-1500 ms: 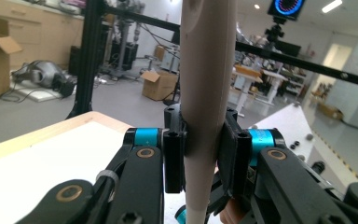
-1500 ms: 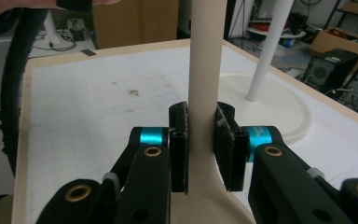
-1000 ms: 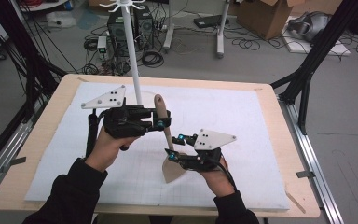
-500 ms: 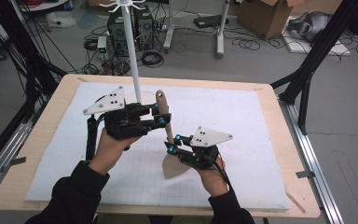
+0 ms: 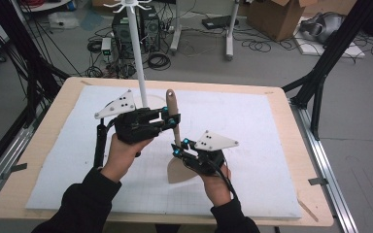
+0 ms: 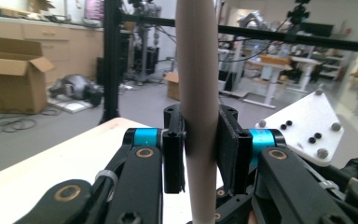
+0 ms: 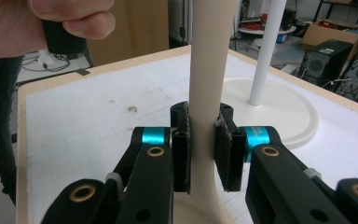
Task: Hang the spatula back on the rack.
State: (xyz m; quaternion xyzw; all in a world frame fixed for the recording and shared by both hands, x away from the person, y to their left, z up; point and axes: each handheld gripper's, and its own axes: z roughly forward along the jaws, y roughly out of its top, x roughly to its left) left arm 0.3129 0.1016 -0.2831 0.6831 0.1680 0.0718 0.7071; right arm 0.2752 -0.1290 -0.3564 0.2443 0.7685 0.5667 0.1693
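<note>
Wooden spatula [image 5: 175,130] stands nearly upright over the white mat [image 5: 272,145], blade low near my right hand, handle tip up beside the white stand [image 5: 137,48]. My left gripper [image 5: 171,119] is clamped on the upper handle; half a second back its jaws had eased open, now they have closed on it again. My right gripper [image 5: 178,148] pinches the handle just above the blade; a second ago it was looser. Both hands have barely shifted.

Wooden table [image 5: 48,145], white mat [image 5: 252,126], white stand base [image 7: 279,107]
</note>
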